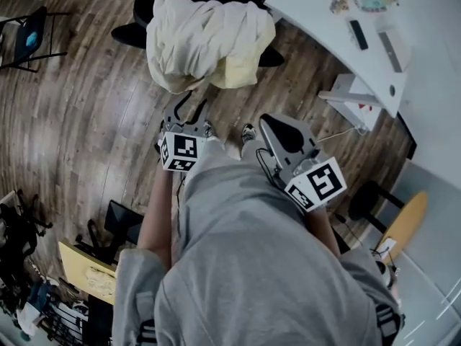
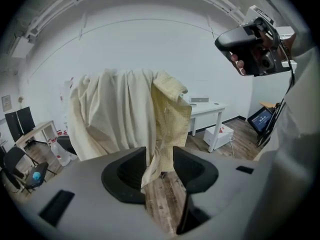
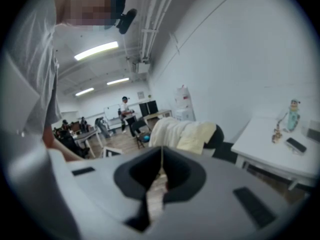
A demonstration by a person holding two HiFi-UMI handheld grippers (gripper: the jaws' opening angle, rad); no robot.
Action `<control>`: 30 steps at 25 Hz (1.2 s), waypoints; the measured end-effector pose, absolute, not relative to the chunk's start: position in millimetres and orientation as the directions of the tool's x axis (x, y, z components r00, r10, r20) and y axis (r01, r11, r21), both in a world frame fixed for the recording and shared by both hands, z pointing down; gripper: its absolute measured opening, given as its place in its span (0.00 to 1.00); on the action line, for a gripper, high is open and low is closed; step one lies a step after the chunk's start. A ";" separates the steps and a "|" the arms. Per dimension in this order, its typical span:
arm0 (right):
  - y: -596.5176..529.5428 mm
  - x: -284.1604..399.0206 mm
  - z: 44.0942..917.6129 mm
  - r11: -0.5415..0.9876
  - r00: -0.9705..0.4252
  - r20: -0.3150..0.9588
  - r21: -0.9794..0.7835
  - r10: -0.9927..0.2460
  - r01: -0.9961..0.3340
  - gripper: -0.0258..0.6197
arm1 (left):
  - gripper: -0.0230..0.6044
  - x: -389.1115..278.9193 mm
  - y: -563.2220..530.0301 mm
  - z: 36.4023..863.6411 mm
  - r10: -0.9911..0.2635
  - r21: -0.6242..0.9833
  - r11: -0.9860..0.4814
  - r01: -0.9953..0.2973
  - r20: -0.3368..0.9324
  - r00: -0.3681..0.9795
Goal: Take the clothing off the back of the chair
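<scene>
A cream and pale yellow garment [image 1: 205,38] lies draped over the back of a black chair [image 1: 142,9] on the wood floor. My left gripper [image 1: 187,109] is just short of the garment's lower hem and is open. In the left gripper view the garment [image 2: 120,114] fills the middle, and its hanging corner shows in the gap of the left gripper [image 2: 159,160] with neither pad pressing on it. My right gripper [image 1: 263,121] is held lower right of the garment, shut and empty. The right gripper [image 3: 161,171] points toward the garment [image 3: 180,134] from further away.
A white desk [image 1: 324,27] with small objects on it stands at the upper right, with a white box [image 1: 356,99] under it. A dark folding chair [image 1: 29,38] is at the upper left. Clutter lies at the lower left. A person [image 3: 125,111] stands far off in the room.
</scene>
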State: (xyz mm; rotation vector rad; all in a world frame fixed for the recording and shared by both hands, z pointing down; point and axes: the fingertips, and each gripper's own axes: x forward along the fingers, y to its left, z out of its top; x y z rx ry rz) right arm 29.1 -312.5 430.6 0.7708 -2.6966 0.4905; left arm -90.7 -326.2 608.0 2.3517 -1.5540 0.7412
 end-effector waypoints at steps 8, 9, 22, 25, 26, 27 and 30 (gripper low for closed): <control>-307.9 35.8 438.2 0.756 -0.775 0.389 -0.243 -0.497 -0.607 0.09 | 0.35 -97.8 -337.8 653.2 -0.716 -0.114 -0.459 -0.881 0.634 0.291; -308.3 36.9 438.9 0.751 -0.771 0.390 -0.244 -0.503 -0.614 0.09 | 0.35 -97.7 -339.5 657.4 -0.709 -0.125 -0.463 -0.877 0.646 0.283; -307.4 50.8 444.3 0.695 -0.723 0.407 -0.247 -0.558 -0.675 0.09 | 0.35 -98.7 -356.8 701.6 -0.636 -0.320 -0.512 -0.797 0.765 0.101; -307.7 53.2 444.3 0.688 -0.718 0.409 -0.249 -0.564 -0.682 0.09 | 0.26 -102.0 -360.6 702.1 -0.638 -0.341 -0.498 -0.797 0.767 0.071; -307.8 53.3 444.4 0.687 -0.718 0.408 -0.250 -0.564 -0.682 0.09 | 0.17 -103.6 -361.5 701.8 -0.642 -0.345 -0.490 -0.801 0.764 0.064; -307.9 53.0 444.6 0.687 -0.718 0.408 -0.252 -0.564 -0.682 0.09 | 0.14 -104.9 -361.7 702.2 -0.642 -0.344 -0.484 -0.804 0.764 0.060; -307.4 51.8 445.5 0.689 -0.721 0.408 -0.254 -0.560 -0.679 0.09 | 0.11 -105.7 -358.4 706.0 -0.626 -0.320 -0.486 -0.813 0.777 0.069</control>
